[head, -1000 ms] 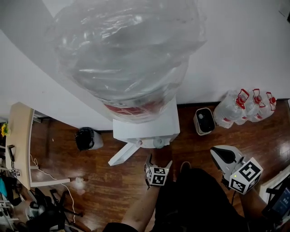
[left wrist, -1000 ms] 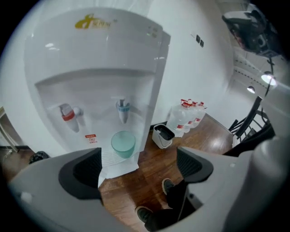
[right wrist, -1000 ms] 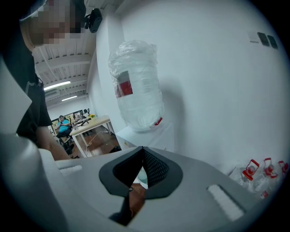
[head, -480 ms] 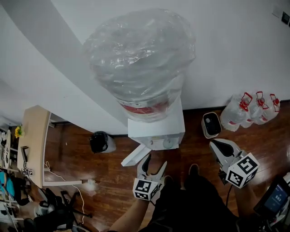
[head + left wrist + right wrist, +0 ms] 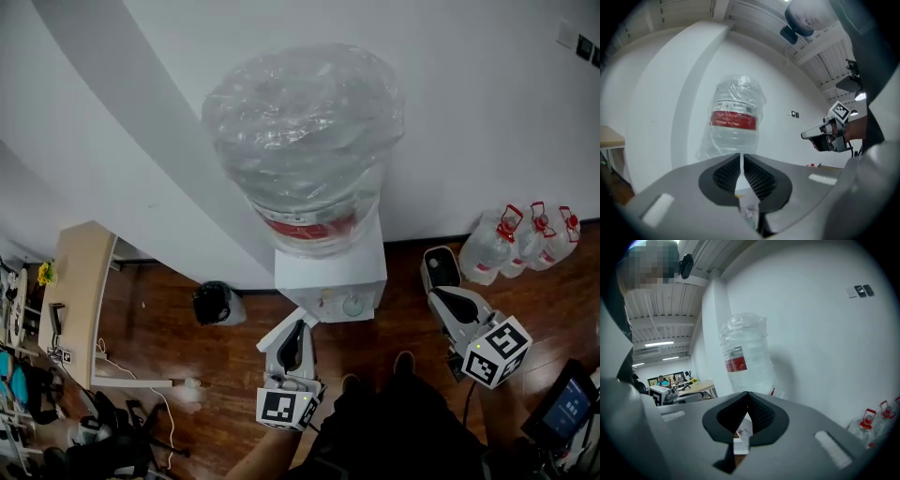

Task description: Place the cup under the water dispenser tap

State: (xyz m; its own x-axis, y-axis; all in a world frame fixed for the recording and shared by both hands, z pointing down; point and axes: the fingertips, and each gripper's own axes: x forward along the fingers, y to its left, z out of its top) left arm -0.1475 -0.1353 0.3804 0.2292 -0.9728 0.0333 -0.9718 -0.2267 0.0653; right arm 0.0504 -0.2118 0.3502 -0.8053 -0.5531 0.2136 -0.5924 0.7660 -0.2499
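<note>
The water dispenser (image 5: 330, 274) stands against the white wall, with a large plastic-wrapped bottle (image 5: 305, 141) on top; the bottle also shows in the left gripper view (image 5: 736, 122) and the right gripper view (image 5: 744, 359). A small pale cup (image 5: 352, 305) sits at the dispenser's front, below the taps. My left gripper (image 5: 295, 330) hangs in front of the dispenser, apart from the cup. Its jaws have just been closing and now meet (image 5: 741, 161) with nothing between them. My right gripper (image 5: 439, 295) is held to the right of the dispenser, jaws together (image 5: 748, 401) and empty.
A white panel (image 5: 279, 330) leans by the dispenser's left foot. A black bin (image 5: 214, 302) stands to the left and a white bin (image 5: 439, 267) to the right. Spare water jugs (image 5: 525, 239) line the wall. A wooden desk (image 5: 70, 300) is at far left.
The left gripper has drawn back from the dispenser's front, risen and closed from wide open to shut, leaving the cup at the taps. The right gripper has lifted slightly.
</note>
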